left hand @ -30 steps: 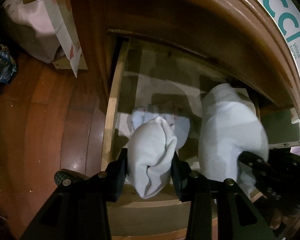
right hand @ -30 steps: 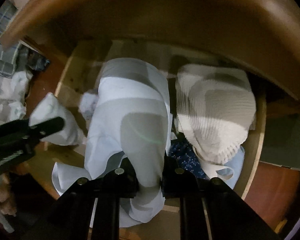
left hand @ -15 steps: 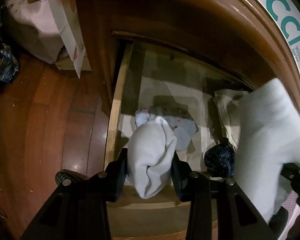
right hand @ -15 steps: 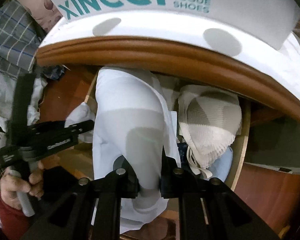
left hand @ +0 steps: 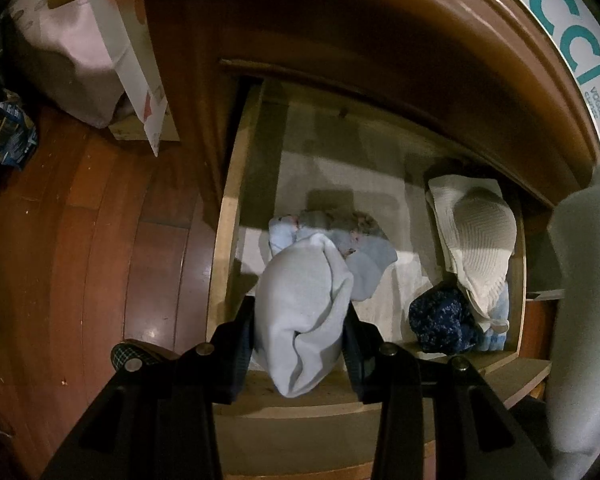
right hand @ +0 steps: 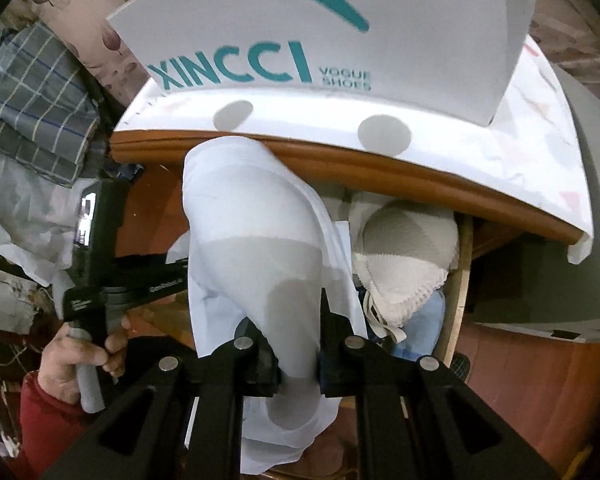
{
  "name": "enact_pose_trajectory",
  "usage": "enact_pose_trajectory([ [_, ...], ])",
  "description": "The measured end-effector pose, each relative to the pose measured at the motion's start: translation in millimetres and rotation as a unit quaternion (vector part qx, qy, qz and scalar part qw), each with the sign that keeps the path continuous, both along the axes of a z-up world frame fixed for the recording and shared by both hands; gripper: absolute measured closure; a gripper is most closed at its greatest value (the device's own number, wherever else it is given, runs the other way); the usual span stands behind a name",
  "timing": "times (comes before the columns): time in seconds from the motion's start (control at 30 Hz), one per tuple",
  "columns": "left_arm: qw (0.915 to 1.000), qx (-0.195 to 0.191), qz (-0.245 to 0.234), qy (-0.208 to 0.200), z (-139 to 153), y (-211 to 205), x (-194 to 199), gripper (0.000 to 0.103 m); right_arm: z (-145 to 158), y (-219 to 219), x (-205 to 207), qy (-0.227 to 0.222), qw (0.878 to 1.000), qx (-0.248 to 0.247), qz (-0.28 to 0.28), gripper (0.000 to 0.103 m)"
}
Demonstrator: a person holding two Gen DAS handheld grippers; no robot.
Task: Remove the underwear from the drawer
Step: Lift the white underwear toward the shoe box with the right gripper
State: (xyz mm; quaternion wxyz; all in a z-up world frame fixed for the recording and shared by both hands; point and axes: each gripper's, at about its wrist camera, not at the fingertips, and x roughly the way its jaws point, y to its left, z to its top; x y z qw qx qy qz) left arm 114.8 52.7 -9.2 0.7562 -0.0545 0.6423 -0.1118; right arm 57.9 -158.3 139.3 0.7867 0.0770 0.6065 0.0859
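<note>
Left claw (left hand: 300, 320) clamped on a pale blue bundle (left hand: 300, 312), hanging over the front of the open drawer (left hand: 224, 248); pointing steeply down, a hand (right hand: 80, 356) on the grip, red sleeve (right hand: 44, 432) below it.

Right claw (right hand: 298, 356) pinched tight on white underwear (right hand: 260, 264); cloth draped up and over between the two fingers, tail trailing down beneath them; held up level with the brown edge of the dresser top (right hand: 380, 176), in front of the drawer rather than lying in it; seen from the left camera only as a pale blur at the right edge (left hand: 580, 320).

Down in the drawer: a crumpled light blue piece (left hand: 364, 256) just behind the left bundle; a cream knit (left hand: 476, 236) against the right side; a dark blue patterned ball (left hand: 440, 320) beside it at the front corner; bare liner between the two groups.

Up top: a white shoe box (right hand: 340, 32) with teal lettering on a white cloth; checked fabric (right hand: 32, 108) off to the left; wooden floor (left hand: 80, 260) left of the drawer, white carton (left hand: 140, 80) leaning there.
</note>
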Motion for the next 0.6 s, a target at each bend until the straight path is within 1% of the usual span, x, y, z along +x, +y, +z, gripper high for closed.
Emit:
enact_pose_trajectory([
  [0.13, 1.0, 0.001, -0.002, -0.001, 0.1, -1.7, -0.9, 0.063, 18.5, -5.5, -3.2, -0.014, 1.0, 0.006, -0.006, 0.091],
  [0.33, 1.0, 0.004, -0.007, -0.005, 0.2, -4.5, -2.0, 0.063, 61.4, -11.2, -3.6, -0.048, 0.999, 0.011, -0.012, 0.091],
  [0.6, 0.9999, 0.005, -0.009, -0.006, 0.0, -6.1, -2.6, 0.063, 136.5, -21.1, 11.0, -0.118, 0.992, 0.031, -0.033, 0.091],
])
